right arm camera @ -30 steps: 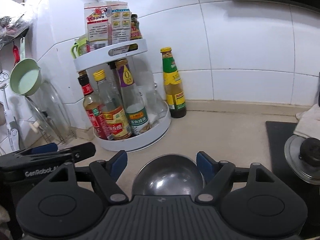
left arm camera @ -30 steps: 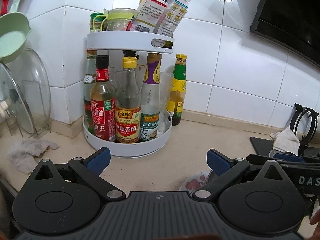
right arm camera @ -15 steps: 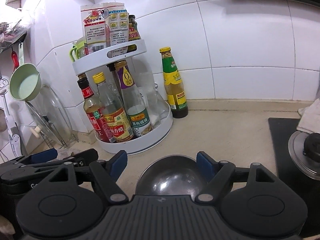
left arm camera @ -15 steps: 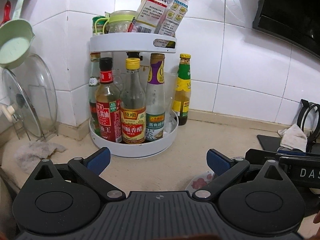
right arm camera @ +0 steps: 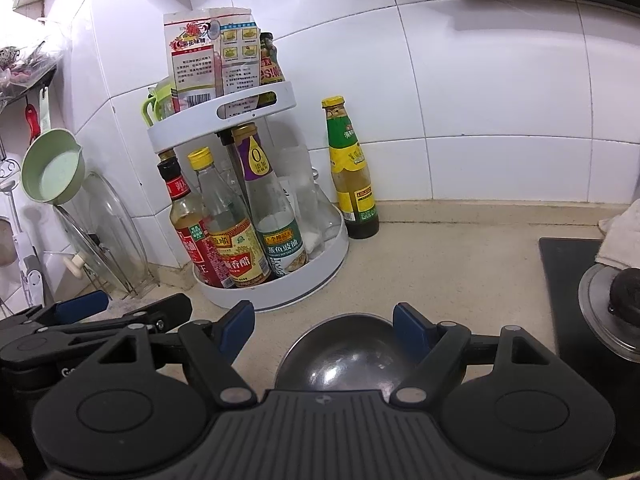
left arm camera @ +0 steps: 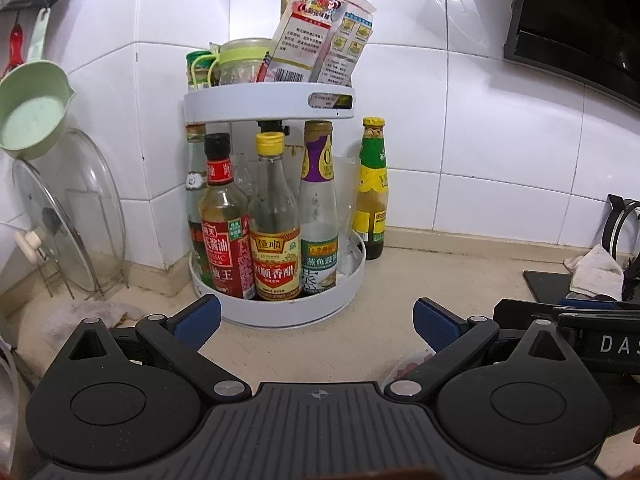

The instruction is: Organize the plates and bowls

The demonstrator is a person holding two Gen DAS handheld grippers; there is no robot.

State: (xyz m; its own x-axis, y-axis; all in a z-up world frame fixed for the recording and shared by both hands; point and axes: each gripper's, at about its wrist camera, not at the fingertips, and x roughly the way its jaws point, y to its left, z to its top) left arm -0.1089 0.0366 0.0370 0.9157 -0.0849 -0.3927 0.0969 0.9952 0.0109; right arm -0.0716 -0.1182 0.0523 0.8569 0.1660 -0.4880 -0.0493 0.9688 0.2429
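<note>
A steel bowl [right arm camera: 340, 354] sits on the beige counter, low between my right gripper's open fingers; the gripper [right arm camera: 326, 324] is above it, empty. My left gripper [left arm camera: 316, 316] is open and empty above the counter. Beside its right finger, a small floral-patterned dish [left arm camera: 408, 368] peeks out, mostly hidden. The right gripper's body [left arm camera: 568, 328] shows at the right of the left wrist view, and the left gripper [right arm camera: 84, 316] shows at the left of the right wrist view.
A white two-tier turntable rack [left arm camera: 280, 304] with sauce bottles stands ahead against the tiled wall; a green-labelled bottle [left arm camera: 372, 192] stands beside it. Glass lids in a rack [left arm camera: 76, 220] and a green ladle [left arm camera: 32, 116] are left. A black stove [right arm camera: 580, 280] with a lidded pot is right.
Both grippers have moved slightly, so the rack sits more centred and a bit nearer. The floral dish is more hidden behind the left gripper's right finger. Both stay open.
</note>
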